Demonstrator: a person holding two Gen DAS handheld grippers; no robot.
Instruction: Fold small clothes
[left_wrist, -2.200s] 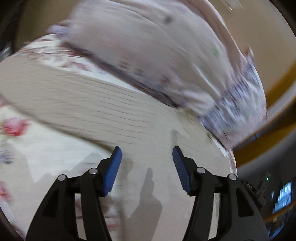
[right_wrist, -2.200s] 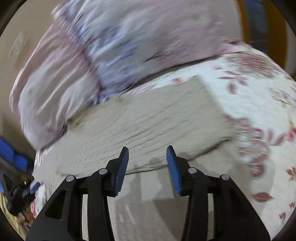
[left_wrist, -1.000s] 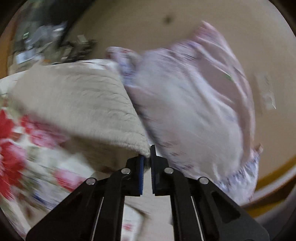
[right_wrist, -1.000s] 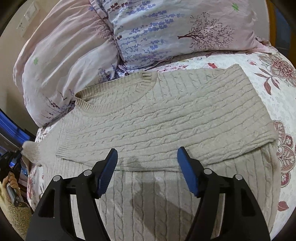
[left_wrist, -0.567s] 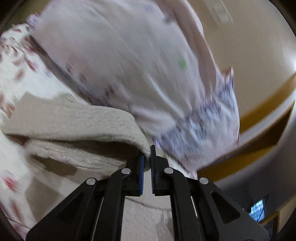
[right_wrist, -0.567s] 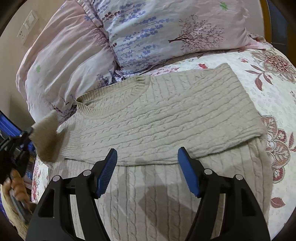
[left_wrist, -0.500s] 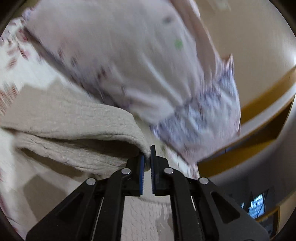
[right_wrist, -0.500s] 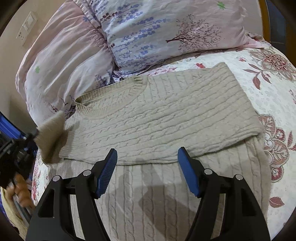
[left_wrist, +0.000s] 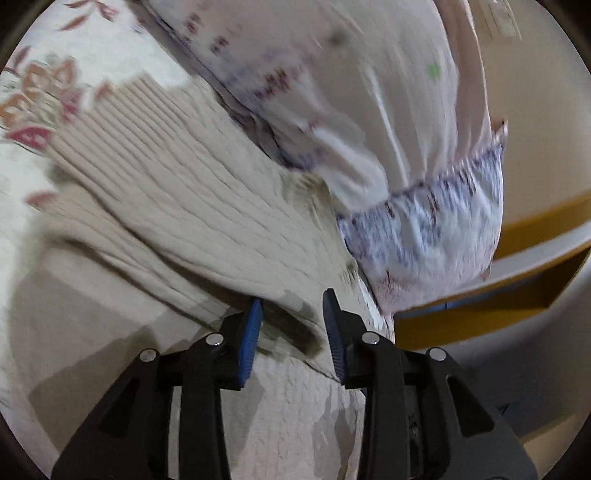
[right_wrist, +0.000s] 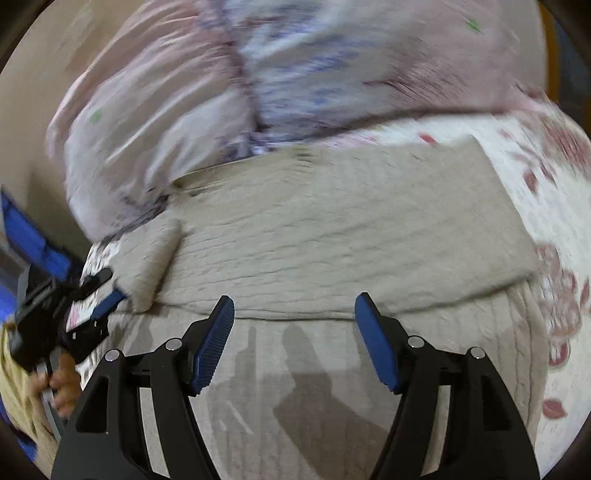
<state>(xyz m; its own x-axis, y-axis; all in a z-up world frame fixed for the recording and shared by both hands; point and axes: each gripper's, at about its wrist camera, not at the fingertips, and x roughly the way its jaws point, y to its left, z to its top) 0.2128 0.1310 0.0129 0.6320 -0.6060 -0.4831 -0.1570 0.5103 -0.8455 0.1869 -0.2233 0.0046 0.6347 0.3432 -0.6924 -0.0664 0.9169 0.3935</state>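
We see a beige cable-knit sweater (right_wrist: 332, 229) spread across a flowered bedsheet (right_wrist: 546, 177), its far half folded towards us so a fold edge runs across just beyond the right gripper (right_wrist: 293, 332). Two pillows (right_wrist: 280, 70) lie at the far end of the bed, touching the sweater's collar side. The right gripper hovers over the near part of the knit with its blue pads (right_wrist: 376, 341) set wide and nothing between them; only its shadow falls on the fabric.

At the left edge of the right wrist view the left gripper (right_wrist: 107, 295) sits beside the sleeve (right_wrist: 147, 258), which is folded inwards onto the body of the sweater (a person's hand (right_wrist: 61, 384) grips the tool's handle below it). From the left wrist view the left gripper's (left_wrist: 291, 332) jaws are opening, and the sleeve's (left_wrist: 291, 317) folded edge lies between the blue pads (left_wrist: 249, 339). Both views are smeared by motion, so we think the pads no longer press the knit, but we cannot be sure. A pillow (left_wrist: 424, 229) hangs just right of the sleeve in this view.
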